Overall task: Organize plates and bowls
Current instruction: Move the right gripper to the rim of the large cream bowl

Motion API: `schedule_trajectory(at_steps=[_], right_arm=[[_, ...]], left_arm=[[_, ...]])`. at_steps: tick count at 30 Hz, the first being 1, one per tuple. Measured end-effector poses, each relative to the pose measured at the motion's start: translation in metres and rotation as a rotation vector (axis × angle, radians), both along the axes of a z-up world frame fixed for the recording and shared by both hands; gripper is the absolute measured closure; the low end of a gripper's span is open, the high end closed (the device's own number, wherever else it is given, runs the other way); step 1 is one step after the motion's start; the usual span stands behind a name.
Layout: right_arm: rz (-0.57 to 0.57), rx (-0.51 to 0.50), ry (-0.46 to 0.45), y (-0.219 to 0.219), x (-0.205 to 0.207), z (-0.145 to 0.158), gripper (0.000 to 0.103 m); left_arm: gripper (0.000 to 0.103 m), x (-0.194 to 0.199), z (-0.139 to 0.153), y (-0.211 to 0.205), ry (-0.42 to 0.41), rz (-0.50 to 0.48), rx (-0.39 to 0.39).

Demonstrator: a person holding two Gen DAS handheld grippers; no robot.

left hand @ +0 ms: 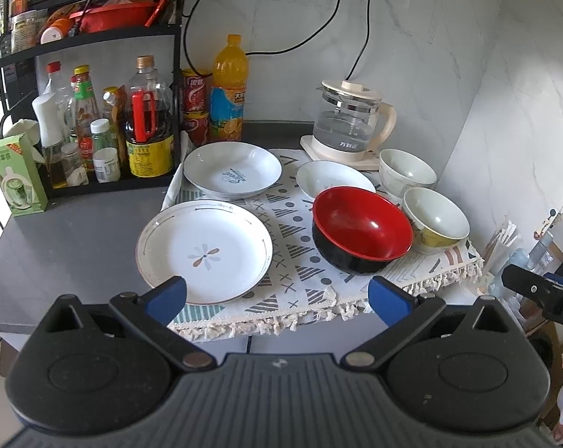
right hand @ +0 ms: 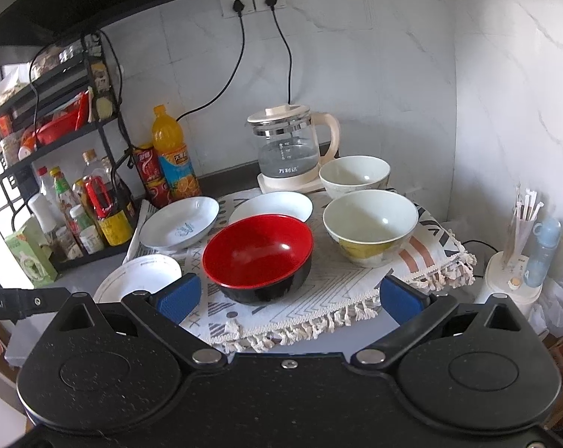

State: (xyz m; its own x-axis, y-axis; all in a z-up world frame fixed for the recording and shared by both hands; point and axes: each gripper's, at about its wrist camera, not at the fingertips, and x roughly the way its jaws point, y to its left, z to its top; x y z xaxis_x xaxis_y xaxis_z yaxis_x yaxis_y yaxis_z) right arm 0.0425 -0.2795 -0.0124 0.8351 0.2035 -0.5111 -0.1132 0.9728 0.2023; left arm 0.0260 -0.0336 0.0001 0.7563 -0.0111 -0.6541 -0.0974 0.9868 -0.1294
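On a patterned cloth (left hand: 292, 261) lie three white plates: a flower-marked plate (left hand: 205, 250) (right hand: 139, 276) at the front left, a blue-script plate (left hand: 232, 170) (right hand: 179, 222) behind it, and a plain one (left hand: 332, 181) (right hand: 270, 205) partly hidden behind a red-and-black bowl (left hand: 361, 229) (right hand: 259, 257). A yellow-patterned bowl (left hand: 434, 220) (right hand: 371, 226) and a white bowl (left hand: 406, 171) (right hand: 354, 175) stand at the right. My left gripper (left hand: 277, 298) is open and empty, in front of the flower plate. My right gripper (right hand: 289, 298) is open and empty, in front of the red bowl.
A glass kettle (left hand: 350, 121) (right hand: 292, 149) stands behind the bowls, plugged into the wall. A black rack (left hand: 106, 119) (right hand: 68, 194) of bottles fills the left, with an orange drink bottle (left hand: 227, 89) and red cans beside it. A green box (left hand: 16, 179) sits front left. A holder with sticks (right hand: 516, 254) stands right.
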Motion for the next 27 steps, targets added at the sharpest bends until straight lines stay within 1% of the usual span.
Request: schedule_trajectory(at_steps=[4, 9, 10, 12, 18, 27], right_arm=[[-0.013, 0.018, 0.011, -0.008, 0.011, -0.003, 0.0], [-0.012, -0.053, 0.022, -0.01, 0.028, -0.008, 0.0], [-0.011, -0.055, 0.019, -0.011, 0.031, -0.009, 0.0], [-0.005, -0.046, 0.016, -0.015, 0.038, -0.01, 0.0], [-0.008, -0.022, 0.046, -0.024, 0.064, -0.016, 0.0], [-0.009, -0.028, 0.057, -0.033, 0.101, -0.019, 0.0]], left_arm=[[0.001, 0.011, -0.001, -0.004, 0.005, -0.001, -0.001], [0.001, 0.028, -0.004, -0.01, 0.009, 0.004, -0.004], [0.001, 0.033, -0.005, -0.011, 0.013, 0.005, -0.004], [0.001, 0.042, -0.006, -0.014, 0.02, 0.006, -0.007], [0.001, 0.067, -0.012, -0.021, 0.036, 0.01, -0.016], [0.001, 0.108, -0.016, -0.03, 0.057, 0.003, -0.028]])
